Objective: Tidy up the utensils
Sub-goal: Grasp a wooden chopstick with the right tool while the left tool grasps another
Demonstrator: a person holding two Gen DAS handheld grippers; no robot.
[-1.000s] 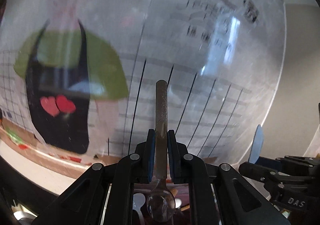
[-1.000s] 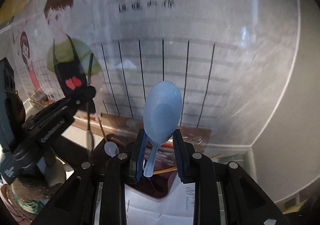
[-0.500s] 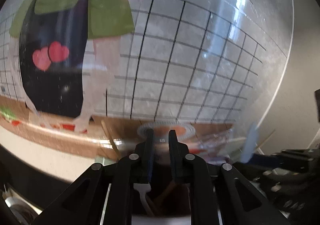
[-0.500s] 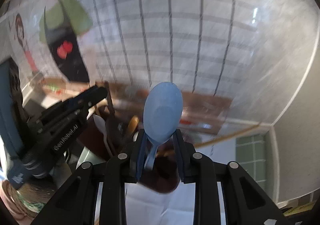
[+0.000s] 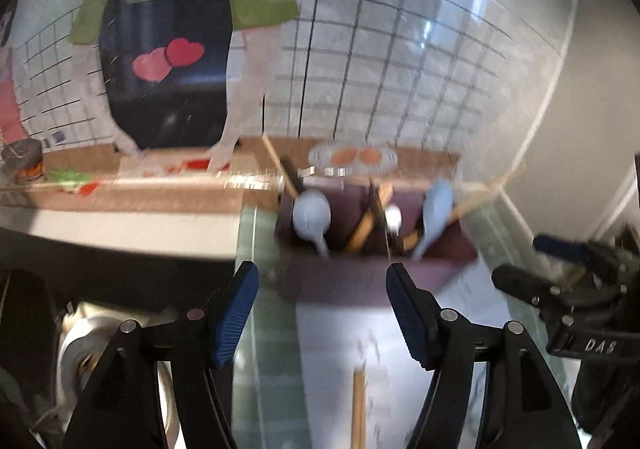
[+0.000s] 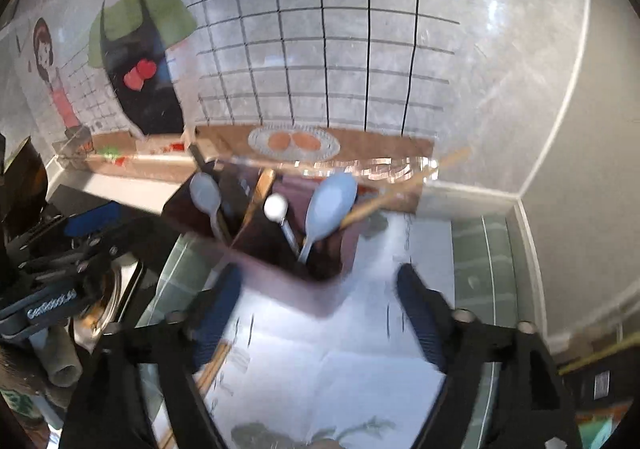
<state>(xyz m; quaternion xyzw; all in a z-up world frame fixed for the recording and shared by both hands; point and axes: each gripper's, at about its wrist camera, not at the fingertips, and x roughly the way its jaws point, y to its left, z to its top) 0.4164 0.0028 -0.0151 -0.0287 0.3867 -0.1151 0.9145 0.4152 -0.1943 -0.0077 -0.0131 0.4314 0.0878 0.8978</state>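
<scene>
Back wall: glossy sheet with black grid lines, cartoon figure in green shirt and dark apron with two red hearts, second smaller cartoon figure in pink at the left in the right wrist view. Printed plate with two orange ovals on a printed brown counter strip along the wall's foot. Plain grey side wall on the right, white baseboard.

Counter surface: pale green tiles, white paper sheet lying on it with faint dark marks, unreadable.

Dark maroon utensil holder stands at the back edge of the surface, against the wall, on the far end of the paper. Inside: light blue spoon on the right side, bowl up; grey-blue spoon on the left side; white round-ended utensil in the middle; wooden handles leaning between them; a wooden chopstick sticks out toward the right. Dividers too blurred to tell.

Left gripper: blue pads wide apart, nothing between them, just in front of the holder. Lettering "GenRobot.AI" on its body, seen in the right wrist view.

Right gripper: fingers spread, empty, blurred, near the holder's front. "DAS" reads on its body in the left wrist view.

Wooden stick lies on the paper near the front edge. Metal pan at the surface's left edge.
</scene>
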